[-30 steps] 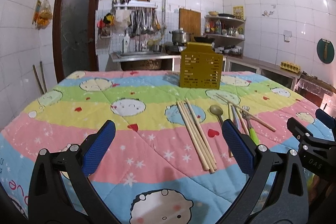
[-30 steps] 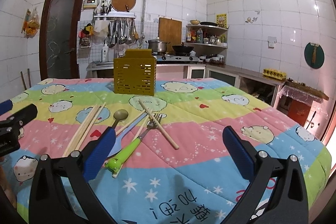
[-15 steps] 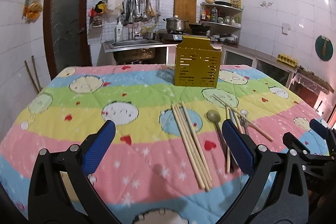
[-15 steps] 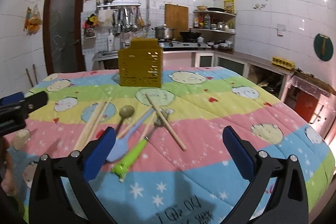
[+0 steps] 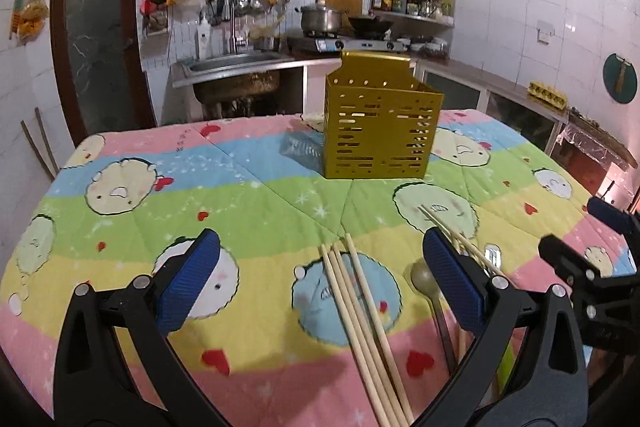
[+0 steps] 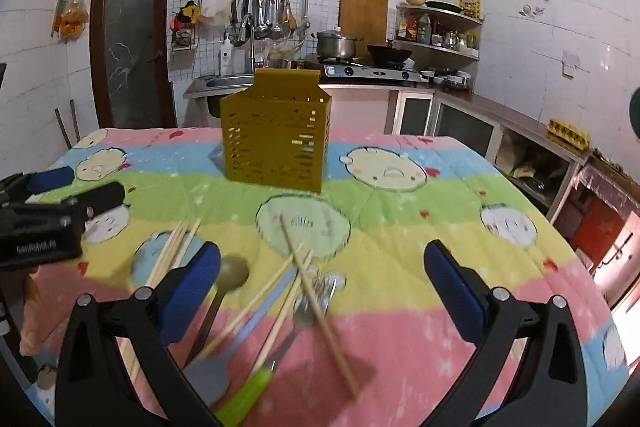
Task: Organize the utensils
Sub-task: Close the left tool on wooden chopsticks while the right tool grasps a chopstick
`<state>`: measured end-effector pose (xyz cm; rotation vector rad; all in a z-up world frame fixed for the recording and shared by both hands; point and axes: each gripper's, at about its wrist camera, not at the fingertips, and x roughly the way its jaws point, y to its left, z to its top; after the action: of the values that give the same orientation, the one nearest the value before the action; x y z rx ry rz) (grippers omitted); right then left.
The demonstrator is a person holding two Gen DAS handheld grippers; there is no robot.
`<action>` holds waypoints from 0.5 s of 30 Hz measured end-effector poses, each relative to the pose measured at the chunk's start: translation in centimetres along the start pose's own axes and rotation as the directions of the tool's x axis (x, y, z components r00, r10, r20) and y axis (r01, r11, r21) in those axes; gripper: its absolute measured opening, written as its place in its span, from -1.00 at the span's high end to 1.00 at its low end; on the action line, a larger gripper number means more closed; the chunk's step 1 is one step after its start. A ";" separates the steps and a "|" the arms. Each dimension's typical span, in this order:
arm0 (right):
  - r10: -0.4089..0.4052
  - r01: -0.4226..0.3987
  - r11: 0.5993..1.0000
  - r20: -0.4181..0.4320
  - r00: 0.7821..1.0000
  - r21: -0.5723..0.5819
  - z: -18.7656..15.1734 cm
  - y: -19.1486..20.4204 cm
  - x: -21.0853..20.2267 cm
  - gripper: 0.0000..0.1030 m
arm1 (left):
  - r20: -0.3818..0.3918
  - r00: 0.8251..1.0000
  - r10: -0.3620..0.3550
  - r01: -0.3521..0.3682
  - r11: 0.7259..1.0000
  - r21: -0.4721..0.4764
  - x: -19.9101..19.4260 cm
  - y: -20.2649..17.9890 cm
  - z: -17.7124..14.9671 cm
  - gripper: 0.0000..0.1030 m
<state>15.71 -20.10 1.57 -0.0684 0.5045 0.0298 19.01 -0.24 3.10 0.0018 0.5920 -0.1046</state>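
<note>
Both tools empty, jaws spread wide: left gripper [image 5: 320, 287] hangs over the chopstick bundle [image 5: 360, 323], right gripper [image 6: 320, 291] over the mixed pile

Step in hand, as I read it: first pick, nothing in the caddy yet as far as either view shows. To do it well:
- left: bundle of four-ish sticks lies nearly along the finger axis, so rotate the wrist to close across them, not along; drop low enough that the pads [image 5: 188, 281] meet the quilt [image 5: 248, 211] level, else sticks roll out
- right: pile is crossed, so take the top loose chopstick [image 6: 320, 307] first; it lies over the fork [image 6: 320, 291] and the green-handled utensil [image 6: 244, 397]
- soft quilt gives under pressure, so press in slightly before closing

View differences:
- right wrist shows the whole pile: spoon [image 6: 232, 275], grey spatula [image 6: 208, 375], fork, green handle. Left wrist gets only the spoon bowl [image 5: 422, 275] and stick tips past its right finger
- left wrist shows the bundle full length; right wrist sees only its far ends [image 6: 176, 247]
- each camera catches the other tool at its edge

Farther back, yellow slotted caddy [image 5: 380, 127] stands upright mid-table, well apart from all utensils; interior not visible from either view. Behind it: sink, stove, hanging ladles
</note>
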 end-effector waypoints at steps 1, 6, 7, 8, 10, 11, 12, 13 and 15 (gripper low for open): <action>-0.004 0.004 1.000 -0.014 1.000 -0.005 0.4 0.0 1.0 -0.93 | -0.010 1.000 0.004 -0.004 1.000 -0.002 0.8 0.0 0.3 -0.90; 0.008 -0.010 1.000 -0.101 0.995 -0.019 1.0 0.0 5.9 -0.92 | -0.076 0.997 0.000 -0.004 0.999 -0.043 3.6 0.6 1.0 -0.90; 0.010 -0.012 1.000 -0.111 0.994 -0.020 1.0 0.0 6.5 -0.91 | -0.092 0.996 -0.007 0.002 0.999 -0.052 4.2 0.7 1.0 -0.90; 0.016 -0.019 1.000 -0.121 0.993 -0.020 1.0 0.0 7.2 -0.91 | -0.101 0.995 -0.015 0.009 0.998 -0.055 4.6 0.8 0.9 -0.90; 0.037 -0.041 0.999 -0.147 0.988 -0.021 1.0 0.2 8.4 -0.90 | -0.115 0.993 -0.018 0.013 0.999 -0.047 5.3 0.9 0.5 -0.90; 0.045 -0.050 0.998 -0.158 0.986 -0.027 1.0 0.4 8.9 -0.89 | -0.121 0.993 -0.016 0.011 0.999 -0.044 5.6 1.0 0.2 -0.89; 0.049 -0.056 0.998 -0.173 0.984 -0.039 1.0 0.7 9.5 -0.79 | -0.130 0.991 -0.013 0.008 0.999 -0.041 5.9 1.0 0.0 -0.83; 0.049 -0.059 0.997 -0.185 0.981 -0.048 0.9 1.0 10.0 -0.70 | -0.148 0.989 -0.010 0.004 0.999 -0.040 6.3 1.1 -0.3 -0.75; 0.055 -0.068 0.996 -0.207 0.977 -0.055 0.7 1.2 11.0 -0.65 | -0.182 0.983 -0.012 0.004 0.999 -0.044 7.3 1.4 -0.7 -0.61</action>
<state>25.60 -18.69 -3.16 -0.1171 0.7119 0.0996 24.77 0.44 -1.58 -0.0335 0.7776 -0.0999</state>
